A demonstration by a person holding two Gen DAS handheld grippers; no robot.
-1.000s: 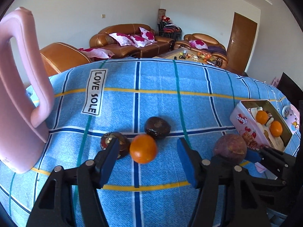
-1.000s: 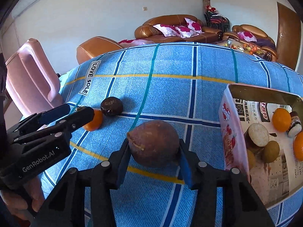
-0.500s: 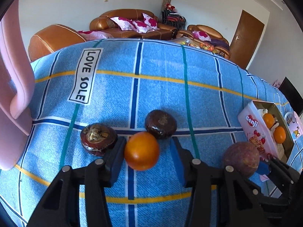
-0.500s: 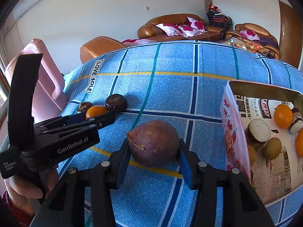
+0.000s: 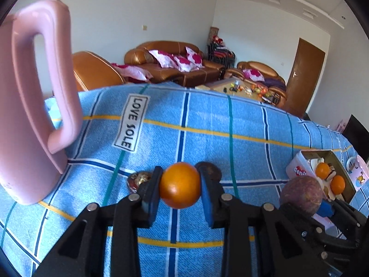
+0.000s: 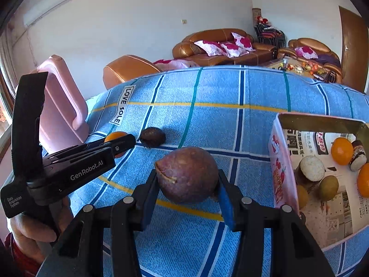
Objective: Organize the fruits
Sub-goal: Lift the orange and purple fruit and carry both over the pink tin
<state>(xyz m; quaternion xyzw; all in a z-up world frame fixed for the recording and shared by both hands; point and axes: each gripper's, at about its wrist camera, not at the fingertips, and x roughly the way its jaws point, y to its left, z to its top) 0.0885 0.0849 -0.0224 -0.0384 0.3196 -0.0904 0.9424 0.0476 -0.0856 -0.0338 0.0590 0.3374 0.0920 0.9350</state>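
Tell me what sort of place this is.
Most likely a home living room: brown leather sofas with pink-flowered cushions, a cluttered coffee table, a wooden door. The fruit work happens on a surface under a blue checked cloth.

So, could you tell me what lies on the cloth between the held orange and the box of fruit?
In the right wrist view, only one dark brown fruit lies there; the rest of the blue cloth is bare.

Woven cloth tablecloth (image 5: 230,124); glossy orange (image 5: 180,185); sofa (image 5: 166,64) probably leather.
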